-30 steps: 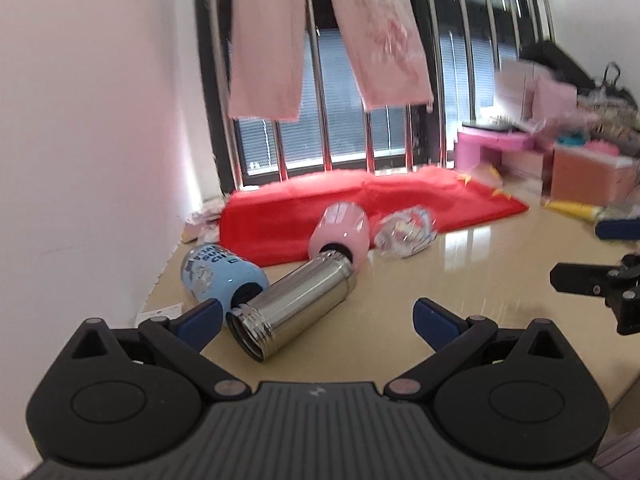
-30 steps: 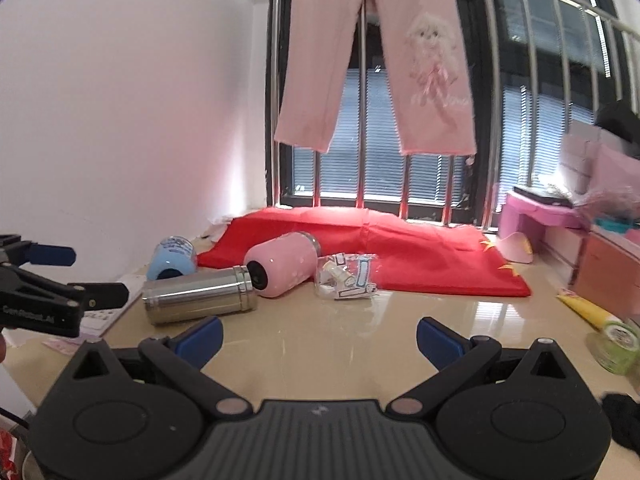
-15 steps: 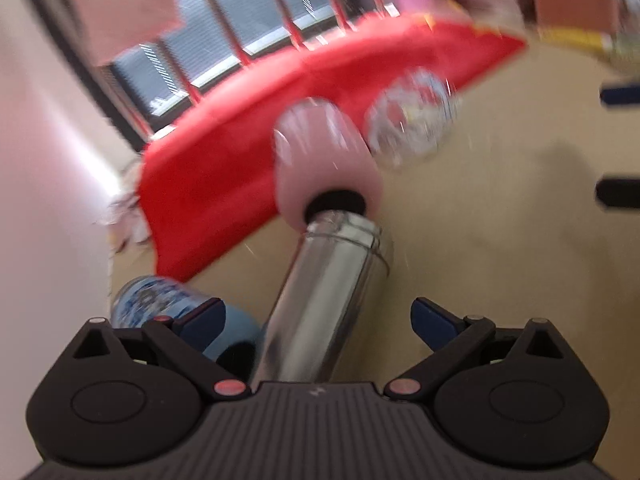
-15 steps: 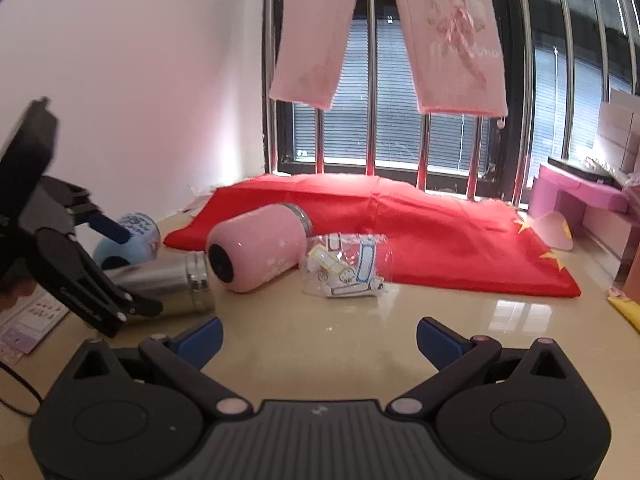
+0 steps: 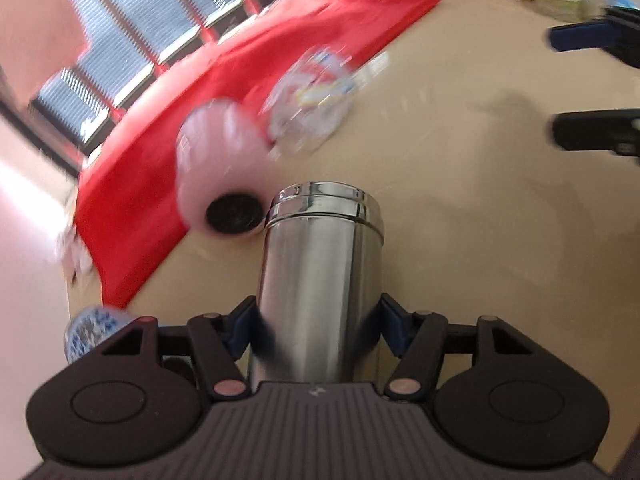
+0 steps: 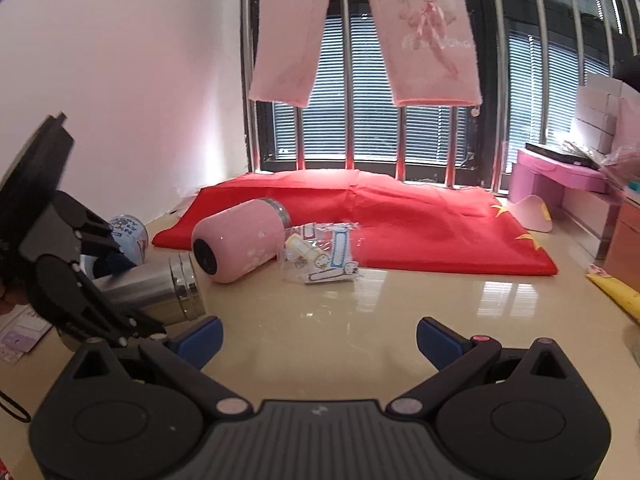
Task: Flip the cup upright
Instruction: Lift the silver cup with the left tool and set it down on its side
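A steel cup (image 5: 320,280) lies on its side on the beige table, base end pointing away from me. My left gripper (image 5: 316,326) is shut on it, fingers pressing both sides near its open end. It also shows in the right wrist view (image 6: 160,292), with the left gripper (image 6: 116,280) around it. A pink cup (image 6: 240,244) lies on its side just beyond, and a blue printed cup (image 6: 130,236) lies behind. My right gripper (image 6: 320,340) is open and empty above the table's middle.
A clear plastic packet (image 6: 320,256) lies right of the pink cup. A red cloth (image 6: 400,220) covers the back of the table below the barred window. Pink boxes (image 6: 560,180) and a yellow tube (image 6: 616,296) sit at the right. A white wall runs along the left.
My left gripper has moved forward over the steel cup and shut on it. My right gripper has edged forward and stays open.
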